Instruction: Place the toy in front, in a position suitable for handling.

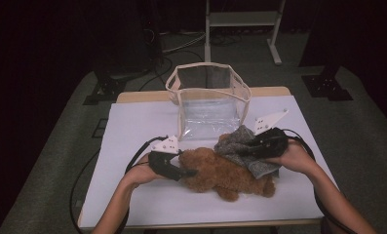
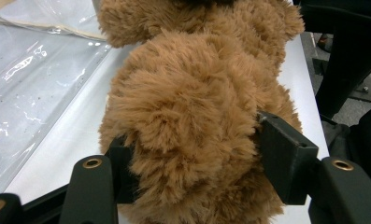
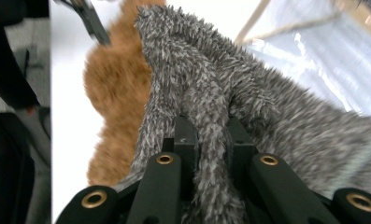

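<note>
Brown plush bear lying on the white table, gripped between left gripper jaws half apart, grey fuzzy cloth pinched in nearly closed right gripper, draped over the bear, clear bag just beyond both.

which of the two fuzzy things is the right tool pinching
The grey fuzzy cloth: a fold of it is clamped in the right tool. The brown plush toy lies on the table, and the left tool straddles it instead.
</note>
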`<act>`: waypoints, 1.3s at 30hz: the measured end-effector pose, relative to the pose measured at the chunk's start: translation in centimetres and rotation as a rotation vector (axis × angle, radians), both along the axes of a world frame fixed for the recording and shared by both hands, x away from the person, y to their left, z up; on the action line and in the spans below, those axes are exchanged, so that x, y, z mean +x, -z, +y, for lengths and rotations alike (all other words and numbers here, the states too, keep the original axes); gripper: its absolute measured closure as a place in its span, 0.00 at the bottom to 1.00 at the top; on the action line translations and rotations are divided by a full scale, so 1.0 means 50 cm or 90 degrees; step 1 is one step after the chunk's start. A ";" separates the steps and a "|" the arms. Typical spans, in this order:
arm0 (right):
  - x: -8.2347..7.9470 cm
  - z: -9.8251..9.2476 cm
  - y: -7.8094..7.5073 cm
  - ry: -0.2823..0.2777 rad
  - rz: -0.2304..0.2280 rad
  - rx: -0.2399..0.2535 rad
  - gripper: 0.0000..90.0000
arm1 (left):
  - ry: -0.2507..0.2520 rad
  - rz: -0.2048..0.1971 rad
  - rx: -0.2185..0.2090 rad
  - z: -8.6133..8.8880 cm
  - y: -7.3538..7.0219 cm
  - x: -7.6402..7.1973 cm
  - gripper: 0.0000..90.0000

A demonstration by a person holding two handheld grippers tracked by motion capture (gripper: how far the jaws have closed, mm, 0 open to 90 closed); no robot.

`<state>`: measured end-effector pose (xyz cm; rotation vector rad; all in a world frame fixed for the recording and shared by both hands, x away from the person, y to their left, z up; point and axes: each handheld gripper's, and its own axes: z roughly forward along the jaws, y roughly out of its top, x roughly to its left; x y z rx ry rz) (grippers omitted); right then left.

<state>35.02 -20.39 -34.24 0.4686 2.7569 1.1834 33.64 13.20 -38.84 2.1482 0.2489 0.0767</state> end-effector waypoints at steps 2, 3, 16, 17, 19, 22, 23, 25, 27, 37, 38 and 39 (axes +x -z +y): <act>-0.001 -0.005 0.018 0.001 0.021 0.007 0.88 | -0.003 0.003 -0.014 0.006 0.005 -0.002 0.39; -0.003 -0.011 0.022 0.004 0.027 0.014 0.88 | -0.005 0.005 -0.016 0.009 0.008 -0.003 0.35; -0.013 -0.038 0.038 0.009 0.047 0.022 0.88 | -0.025 0.077 -0.025 0.005 0.079 0.006 0.04; -0.013 -0.039 0.039 0.011 0.050 0.024 0.88 | -0.026 0.077 -0.031 0.002 0.083 0.006 0.03; -0.013 -0.041 0.041 0.012 0.052 0.028 0.88 | -0.025 0.077 -0.037 -0.005 0.087 0.007 0.03; -0.012 -0.041 0.043 0.012 0.053 0.030 0.88 | -0.024 0.071 -0.051 -0.009 0.087 0.006 0.13; -0.013 -0.040 0.043 0.012 0.053 0.030 0.88 | -0.026 0.068 -0.061 -0.006 0.085 0.007 0.20; -0.014 -0.038 0.042 0.011 0.057 0.035 0.88 | -0.025 0.061 -0.089 -0.002 0.075 0.005 0.32; -0.016 -0.036 0.041 0.008 0.058 0.044 0.88 | -0.018 0.045 -0.113 -0.001 0.053 0.001 0.39; -0.022 0.005 0.014 -0.024 0.045 0.091 0.88 | 0.005 -0.004 -0.098 -0.018 -0.044 -0.008 0.45; -0.021 0.010 0.009 -0.027 0.040 0.092 0.88 | 0.005 -0.006 -0.099 -0.017 -0.052 -0.008 0.45; -0.020 0.015 0.004 -0.030 0.038 0.095 0.88 | 0.003 -0.010 -0.101 -0.016 -0.060 -0.008 0.45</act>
